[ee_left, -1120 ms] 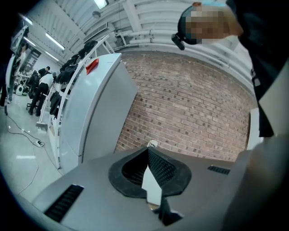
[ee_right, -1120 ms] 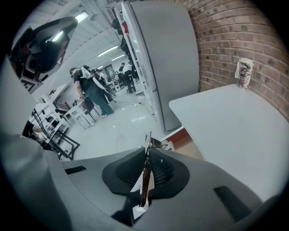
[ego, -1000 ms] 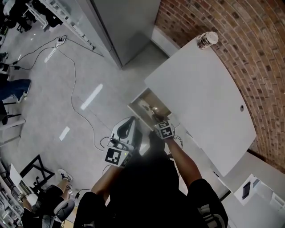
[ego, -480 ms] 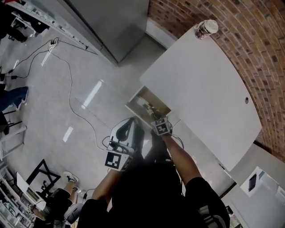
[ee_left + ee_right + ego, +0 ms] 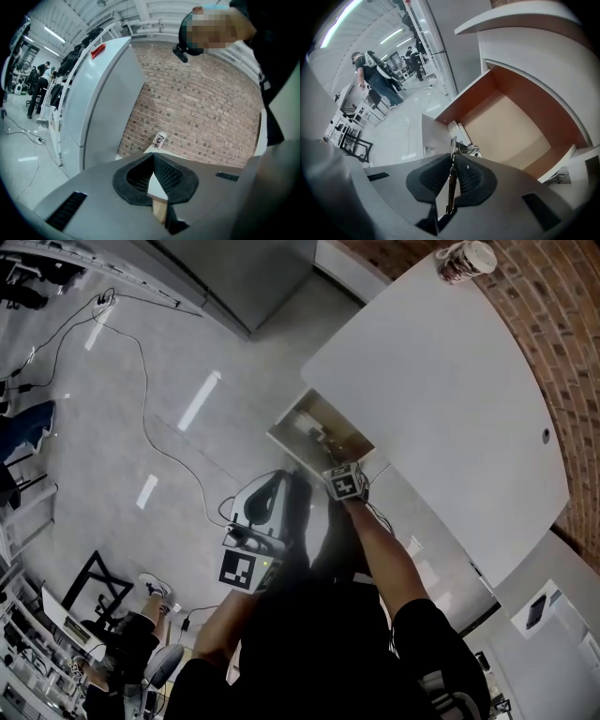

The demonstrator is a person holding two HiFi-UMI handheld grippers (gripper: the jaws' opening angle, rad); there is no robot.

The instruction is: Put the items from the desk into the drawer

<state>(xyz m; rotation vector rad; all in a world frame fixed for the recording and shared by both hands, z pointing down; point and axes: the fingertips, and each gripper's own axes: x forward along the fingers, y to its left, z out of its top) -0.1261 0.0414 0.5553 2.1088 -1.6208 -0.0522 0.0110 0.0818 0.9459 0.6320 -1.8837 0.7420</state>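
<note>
Right gripper (image 5: 453,157) clamps a thin flat item (image 5: 453,143) edge-on between its 2 jaws, long axis aimed down into the open drawer (image 5: 511,126) just beyond. Left gripper (image 5: 153,157), closed and empty, is farther off; a cup (image 5: 160,139) stands on the desk (image 5: 441,390).

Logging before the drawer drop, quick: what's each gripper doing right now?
Left gripper: closed, empty.
Right gripper: closed on a thin flat item.

Right gripper (image 5: 337,468) over open drawer (image 5: 284,438)
</note>
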